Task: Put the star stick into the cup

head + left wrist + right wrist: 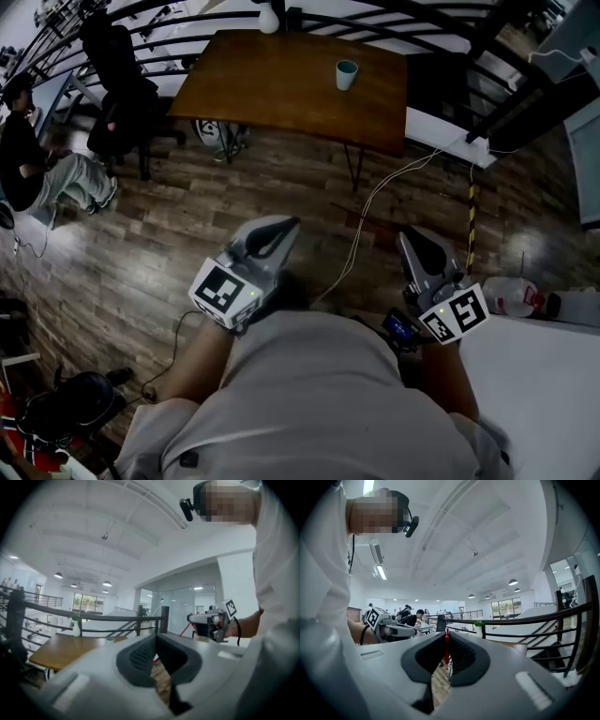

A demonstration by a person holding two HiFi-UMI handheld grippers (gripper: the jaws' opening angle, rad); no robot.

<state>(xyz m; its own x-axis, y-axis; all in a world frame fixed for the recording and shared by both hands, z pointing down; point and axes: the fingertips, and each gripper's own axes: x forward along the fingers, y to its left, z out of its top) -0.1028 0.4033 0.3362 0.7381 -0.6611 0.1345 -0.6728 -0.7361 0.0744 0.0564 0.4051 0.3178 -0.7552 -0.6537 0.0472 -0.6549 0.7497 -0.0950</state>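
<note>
Star stick (446,649) pinched in right gripper (446,637), left gripper (154,638) closed and empty, cup (347,74) well apart.

Right tongs (446,636) hide all but a sliver of the red stick (446,649).

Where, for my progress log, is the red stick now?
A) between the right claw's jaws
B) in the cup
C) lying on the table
A: the red stick is pinched in the jaws of the right claw; the cup stands far off on the wooden table.
</note>
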